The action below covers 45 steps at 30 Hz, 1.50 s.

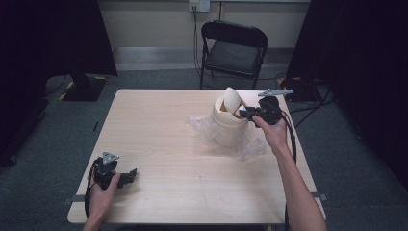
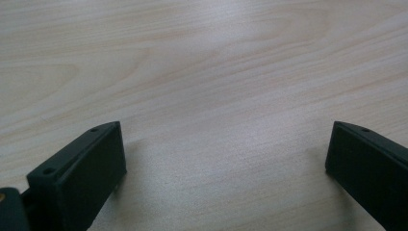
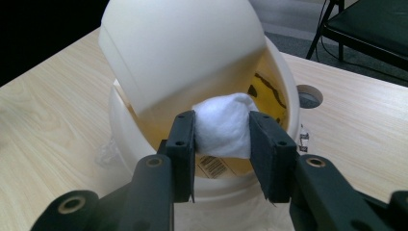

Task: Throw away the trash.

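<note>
Right tongs (image 3: pixel 222 139) are pinching a white cotton wad (image 3: pixel 223 126) over the cream swing-lid plastic bin (image 3: pixel 202 62). IMO push past the flap b4 letting go. Left tongs (image 2: pixel 226 173) wide apart, idle on the desk (image 1: pixel 168 144).

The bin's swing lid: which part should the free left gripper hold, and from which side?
Probably the lid's raised lower edge, approached from the bin's left, since the lid is tilted open and the right gripper, holding a white wad, occupies the opening's right side.

high: above, forward-down | tongs views: close, along jaws | shared: table (image 1: pixel 159 125)
</note>
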Each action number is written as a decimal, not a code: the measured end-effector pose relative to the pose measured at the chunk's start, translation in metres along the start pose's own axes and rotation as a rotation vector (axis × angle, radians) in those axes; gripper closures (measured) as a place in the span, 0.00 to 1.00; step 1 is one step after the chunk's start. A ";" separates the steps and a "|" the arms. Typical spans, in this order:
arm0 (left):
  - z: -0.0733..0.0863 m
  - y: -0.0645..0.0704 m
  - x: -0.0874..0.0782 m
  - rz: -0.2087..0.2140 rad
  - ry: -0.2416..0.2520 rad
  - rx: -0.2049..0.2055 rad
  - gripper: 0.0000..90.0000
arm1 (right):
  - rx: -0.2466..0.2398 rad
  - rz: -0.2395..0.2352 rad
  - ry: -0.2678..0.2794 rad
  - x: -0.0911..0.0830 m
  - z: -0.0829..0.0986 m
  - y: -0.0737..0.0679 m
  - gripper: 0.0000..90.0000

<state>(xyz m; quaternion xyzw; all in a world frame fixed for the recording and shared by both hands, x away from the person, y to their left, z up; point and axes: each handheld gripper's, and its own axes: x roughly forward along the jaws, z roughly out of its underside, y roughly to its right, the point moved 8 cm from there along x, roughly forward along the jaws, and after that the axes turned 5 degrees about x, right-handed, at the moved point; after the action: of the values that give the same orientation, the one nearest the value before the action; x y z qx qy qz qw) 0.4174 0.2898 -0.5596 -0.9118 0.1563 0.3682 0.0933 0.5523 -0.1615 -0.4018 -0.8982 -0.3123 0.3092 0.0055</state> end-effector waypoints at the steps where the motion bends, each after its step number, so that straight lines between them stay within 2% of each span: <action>1: 0.000 0.000 0.000 0.000 0.000 0.000 0.00 | 0.001 -0.002 -0.003 0.002 0.000 0.000 0.71; 7: 0.000 0.000 0.000 0.000 0.000 -0.001 0.00 | 0.006 0.013 -0.032 0.010 0.003 0.004 0.71; 25: 0.000 0.000 0.000 0.000 0.000 -0.001 0.00 | -0.006 0.025 -0.072 0.030 0.005 0.001 0.68; 30: 0.000 0.000 0.000 0.000 0.000 -0.001 0.00 | -0.018 0.033 -0.098 0.035 0.005 0.000 0.67; 37: 0.000 0.000 0.000 0.000 0.000 -0.001 0.00 | -0.013 0.041 -0.110 0.037 0.004 0.002 0.66; 45: 0.000 0.000 0.000 0.000 0.000 -0.001 0.00 | -0.036 0.065 -0.123 0.038 0.002 0.002 0.61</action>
<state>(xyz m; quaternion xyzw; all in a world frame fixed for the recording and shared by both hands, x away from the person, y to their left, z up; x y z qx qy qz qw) 0.4171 0.2897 -0.5596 -0.9118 0.1561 0.3682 0.0928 0.5752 -0.1424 -0.4249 -0.8871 -0.2884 0.3583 -0.0398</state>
